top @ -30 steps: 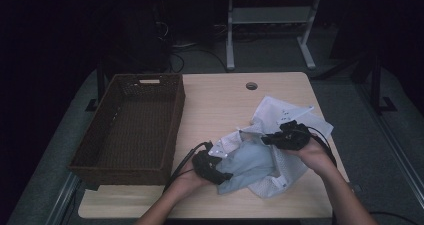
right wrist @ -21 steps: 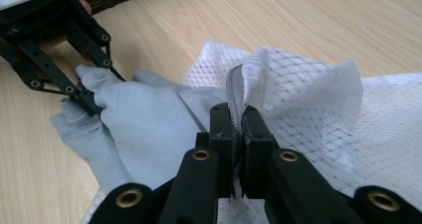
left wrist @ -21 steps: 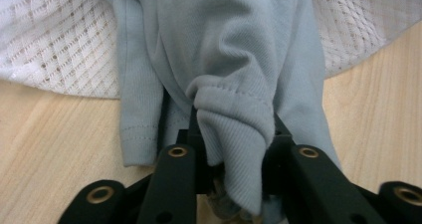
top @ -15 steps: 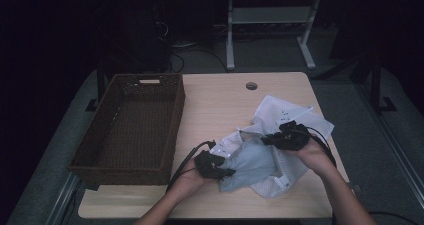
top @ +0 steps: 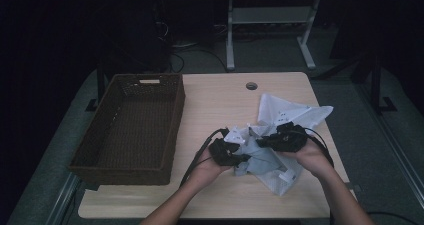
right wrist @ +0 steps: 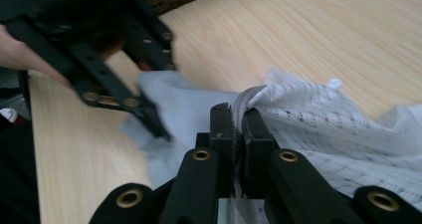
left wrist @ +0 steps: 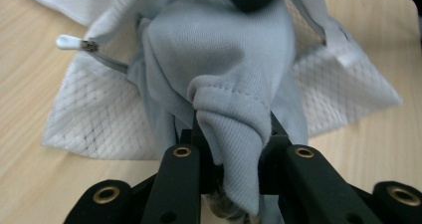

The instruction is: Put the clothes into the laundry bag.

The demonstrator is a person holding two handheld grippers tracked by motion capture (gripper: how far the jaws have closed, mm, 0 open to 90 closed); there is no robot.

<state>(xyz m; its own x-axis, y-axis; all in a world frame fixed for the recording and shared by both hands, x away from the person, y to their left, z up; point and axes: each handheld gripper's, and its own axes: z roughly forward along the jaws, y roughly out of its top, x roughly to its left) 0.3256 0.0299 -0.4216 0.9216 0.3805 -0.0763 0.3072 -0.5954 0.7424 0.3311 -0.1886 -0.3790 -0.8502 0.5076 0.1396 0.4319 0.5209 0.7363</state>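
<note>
A white mesh bag [top: 287, 112] lies on the right half of the wooden table [top: 220, 95], with a pale grey garment [top: 260, 160] bunched at its mouth. My left gripper [top: 235, 155] has just been closing and is shut on a fold of that garment [left wrist: 219, 50], the ribbed cloth pinched between its jaws [left wrist: 231, 129]. My right gripper [top: 265, 141] is shut on the zip edge of the mesh bag [right wrist: 318, 119], just right of the left one. In the right gripper view, the left gripper [right wrist: 149, 119] grips the garment [right wrist: 184, 104] close by.
A dark woven basket [top: 130, 125] stands on the left half of the table. A cable hole [top: 251, 86] sits near the far edge. The bag's white zip pull [left wrist: 69, 42] lies on the wood. Bare table runs between basket and bag.
My left gripper has moved up and to the right toward the bag and closed on a fold of the grey garment. The right gripper has stayed put on the bag's edge.
</note>
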